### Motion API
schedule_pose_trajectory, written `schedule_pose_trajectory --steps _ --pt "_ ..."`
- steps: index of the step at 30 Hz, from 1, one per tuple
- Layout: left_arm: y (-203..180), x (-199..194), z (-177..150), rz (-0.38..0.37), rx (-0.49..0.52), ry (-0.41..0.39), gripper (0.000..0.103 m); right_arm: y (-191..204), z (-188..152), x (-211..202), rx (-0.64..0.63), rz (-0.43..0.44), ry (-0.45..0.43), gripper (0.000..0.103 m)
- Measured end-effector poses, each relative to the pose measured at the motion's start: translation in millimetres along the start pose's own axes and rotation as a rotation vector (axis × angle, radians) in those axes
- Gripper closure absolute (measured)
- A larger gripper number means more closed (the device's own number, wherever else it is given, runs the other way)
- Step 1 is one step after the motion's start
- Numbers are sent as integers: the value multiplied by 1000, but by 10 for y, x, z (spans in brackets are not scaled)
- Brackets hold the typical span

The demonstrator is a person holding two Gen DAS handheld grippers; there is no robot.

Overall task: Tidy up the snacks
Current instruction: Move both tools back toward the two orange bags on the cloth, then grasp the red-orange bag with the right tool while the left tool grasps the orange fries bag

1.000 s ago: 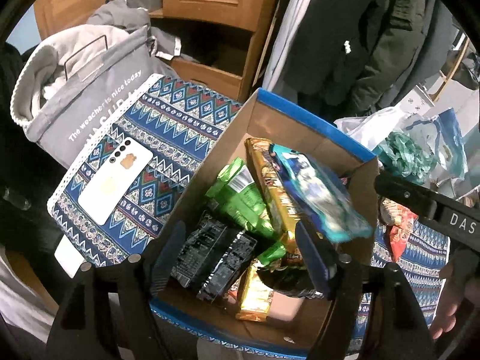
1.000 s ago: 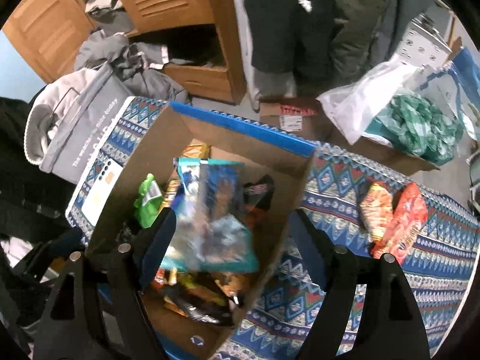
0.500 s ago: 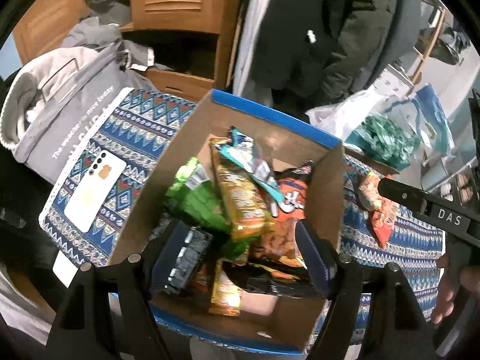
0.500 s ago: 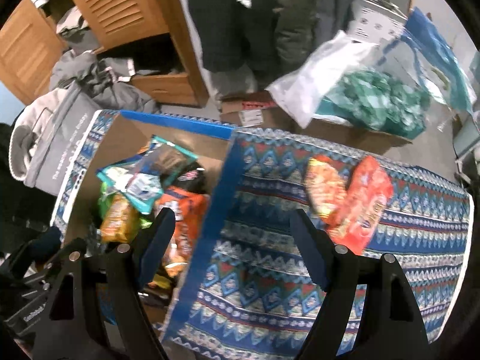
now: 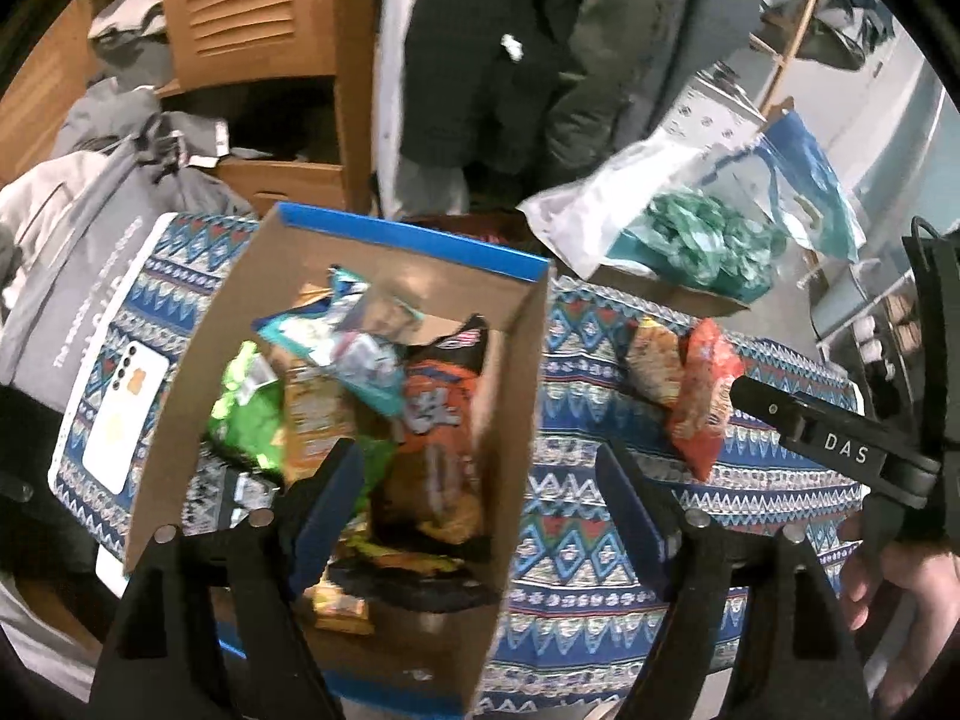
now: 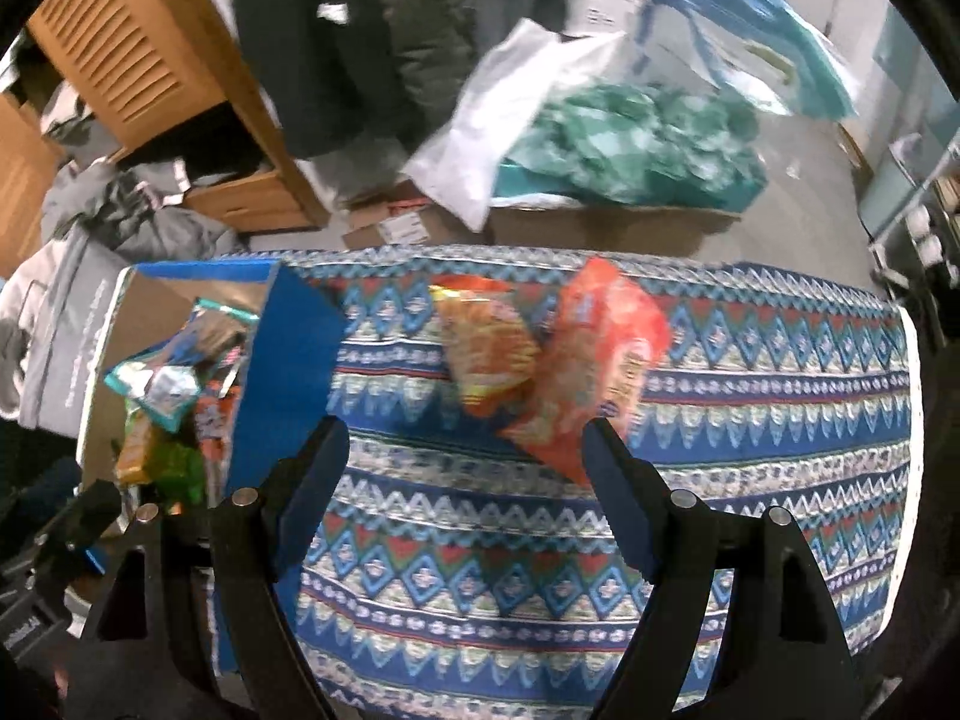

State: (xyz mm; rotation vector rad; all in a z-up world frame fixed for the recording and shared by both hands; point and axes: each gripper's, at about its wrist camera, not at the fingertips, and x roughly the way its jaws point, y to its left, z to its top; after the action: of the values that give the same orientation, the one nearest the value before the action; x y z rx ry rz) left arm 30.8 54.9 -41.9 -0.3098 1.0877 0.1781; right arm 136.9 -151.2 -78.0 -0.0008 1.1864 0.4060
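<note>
A cardboard box with a blue rim stands on the patterned cloth and holds several snack packets, with a teal packet on top. Two snack bags lie on the cloth to its right: a yellow-orange one and a red-orange one. They also show in the left wrist view. My left gripper is open and empty above the box's right wall. My right gripper is open and empty above the cloth, just short of the two bags. The box lies to its left.
A white phone lies on the cloth left of the box. A grey bag sits beyond it. A plastic bag with green contents rests on a carton behind the table. A wooden cabinet and hanging coats stand behind.
The teal packet has left my right gripper and now lies in the box. My right gripper has swung right to the two bags on the cloth. My left gripper has shifted right.
</note>
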Motion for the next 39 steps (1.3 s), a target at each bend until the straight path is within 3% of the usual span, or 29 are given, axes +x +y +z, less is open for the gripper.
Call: schedule_pose_trajectory --steps 10,21,26,39 --pt "-568 458 207 3 33 102 22 -585 118 222 65 -59 60 23" --pt "-1083 1221 365 -1 65 237 20 -1036 284 899 232 6 150 23" --pt "-1216 1424 422 14 88 255 20 -1079 325 1112 282 52 161 23" --pt "-1360 1741 454 8 114 292 20 -1058 430 1529 295 4 181 22"
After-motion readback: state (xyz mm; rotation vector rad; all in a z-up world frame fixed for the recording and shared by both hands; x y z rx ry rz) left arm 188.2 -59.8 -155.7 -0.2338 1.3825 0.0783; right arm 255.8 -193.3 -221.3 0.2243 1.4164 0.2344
